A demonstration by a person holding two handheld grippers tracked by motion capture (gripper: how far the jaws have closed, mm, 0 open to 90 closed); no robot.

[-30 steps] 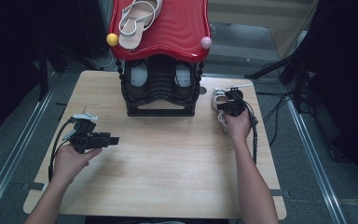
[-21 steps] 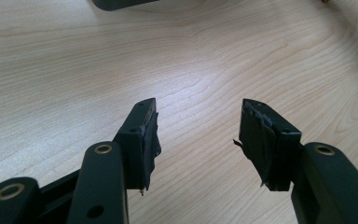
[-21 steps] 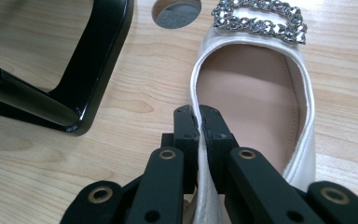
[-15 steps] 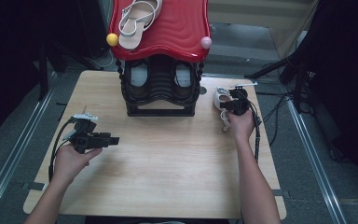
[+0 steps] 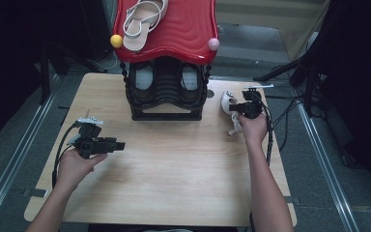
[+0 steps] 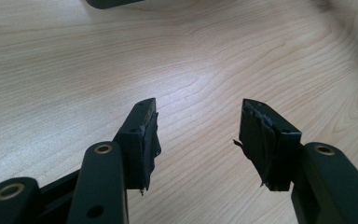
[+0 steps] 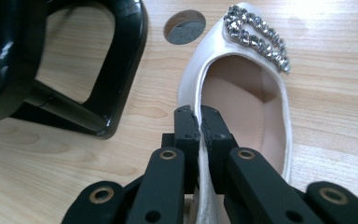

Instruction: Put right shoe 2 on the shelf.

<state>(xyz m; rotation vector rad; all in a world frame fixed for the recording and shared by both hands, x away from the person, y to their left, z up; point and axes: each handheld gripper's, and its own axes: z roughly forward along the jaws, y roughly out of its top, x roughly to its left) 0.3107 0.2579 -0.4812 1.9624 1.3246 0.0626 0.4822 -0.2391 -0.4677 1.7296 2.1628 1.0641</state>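
A white shoe (image 7: 242, 88) with a rhinestone buckle on its toe lies on the wooden table (image 5: 174, 174) just right of the black rack. My right gripper (image 7: 199, 116) is shut on the shoe's left side wall, one jaw outside and one inside the opening. In the high view the same shoe (image 5: 227, 102) lies under my right gripper (image 5: 247, 107) at the table's far right. My left gripper (image 5: 118, 145) rests low over the table's left part; in its own view the left gripper (image 6: 198, 135) stands open with bare wood between the jaws.
A black shoe rack (image 5: 166, 92) with a red wavy top (image 5: 183, 29) stands at the back middle; its black foot (image 7: 98, 70) is close to the shoe. A beige sandal (image 5: 142, 19) lies on the red top. A round hole (image 7: 184, 27) pierces the table near the shoe's toe.
The right hand has shifted slightly by the shoe. The left hand and gripper have stayed where they were.
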